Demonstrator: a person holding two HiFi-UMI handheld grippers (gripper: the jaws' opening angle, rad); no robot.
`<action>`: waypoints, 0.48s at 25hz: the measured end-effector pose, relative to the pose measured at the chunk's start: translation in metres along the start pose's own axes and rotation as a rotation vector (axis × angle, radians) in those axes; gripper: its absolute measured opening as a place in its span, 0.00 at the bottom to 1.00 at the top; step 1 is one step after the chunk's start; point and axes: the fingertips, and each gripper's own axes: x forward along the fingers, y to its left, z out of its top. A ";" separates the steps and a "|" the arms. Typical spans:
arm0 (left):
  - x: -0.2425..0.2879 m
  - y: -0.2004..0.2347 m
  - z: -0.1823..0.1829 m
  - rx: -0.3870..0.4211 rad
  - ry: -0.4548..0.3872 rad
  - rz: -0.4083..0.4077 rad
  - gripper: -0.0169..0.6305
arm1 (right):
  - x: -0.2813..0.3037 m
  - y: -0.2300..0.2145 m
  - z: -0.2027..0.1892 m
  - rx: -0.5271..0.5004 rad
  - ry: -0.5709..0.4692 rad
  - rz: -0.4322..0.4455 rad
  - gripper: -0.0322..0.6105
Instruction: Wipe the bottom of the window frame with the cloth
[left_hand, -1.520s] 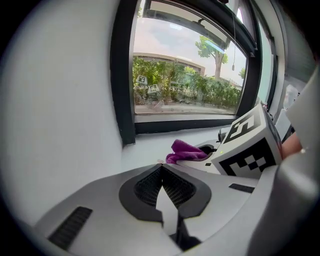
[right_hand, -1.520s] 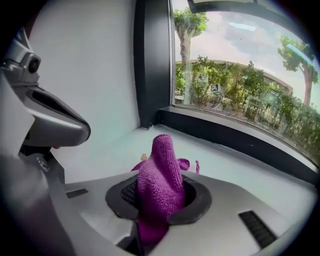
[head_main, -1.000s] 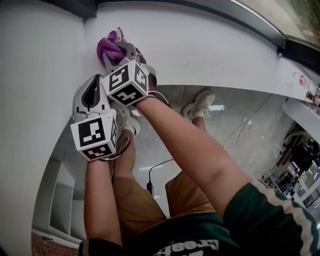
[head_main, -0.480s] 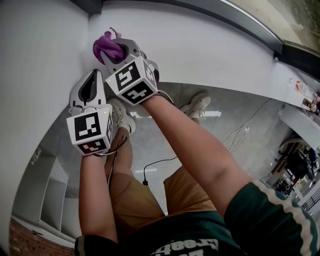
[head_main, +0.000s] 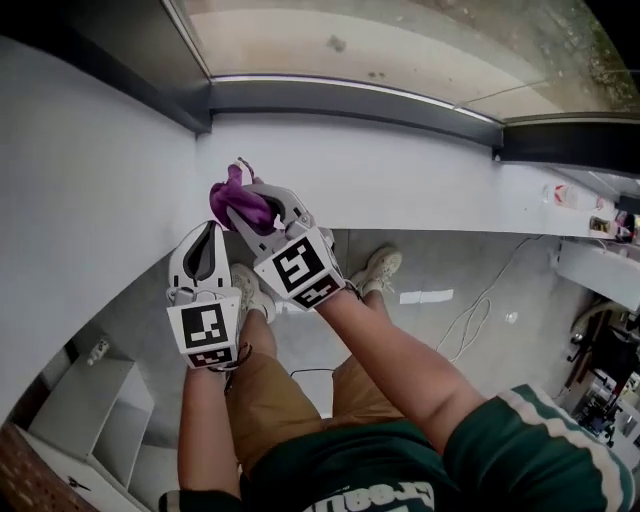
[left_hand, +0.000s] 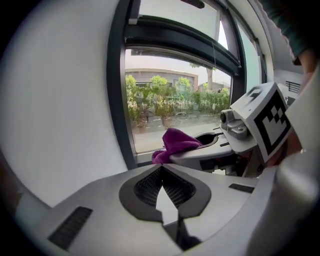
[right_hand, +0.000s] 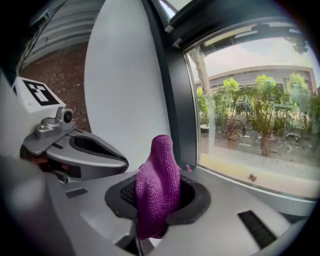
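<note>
Purple knitted cloth (right_hand: 157, 190) is pinched in the closed right tool (head_main: 245, 210), above the white sill (head_main: 420, 190) near the window's left corner. The left tool (left_hand: 162, 187) is closed on nothing. To wipe well, press the cloth flat onto the dark grey bottom frame rail (head_main: 350, 97) and sweep right. Only the head view shows the rail's length; the right gripper view shows the grip.

The person is wearing a dark green shirt (head_main: 380, 465) with a white-striped sleeve (head_main: 540, 440), tan shorts (head_main: 270, 400) and pale sneakers (head_main: 385, 268). The left gripper (head_main: 212, 230) and right gripper (head_main: 243, 208) are showing light grey shells, black ribbed pads (left_hand: 175, 187) and white cubes (head_main: 208, 330) carrying black square markers.
</note>
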 end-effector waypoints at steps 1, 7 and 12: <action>-0.012 -0.005 0.014 0.017 -0.014 -0.003 0.04 | -0.015 0.000 0.015 -0.008 -0.014 0.000 0.20; -0.082 -0.052 0.107 0.087 -0.074 -0.055 0.04 | -0.119 0.008 0.097 0.016 -0.081 -0.009 0.20; -0.123 -0.084 0.199 0.165 -0.183 -0.085 0.04 | -0.188 0.009 0.174 0.006 -0.180 -0.026 0.20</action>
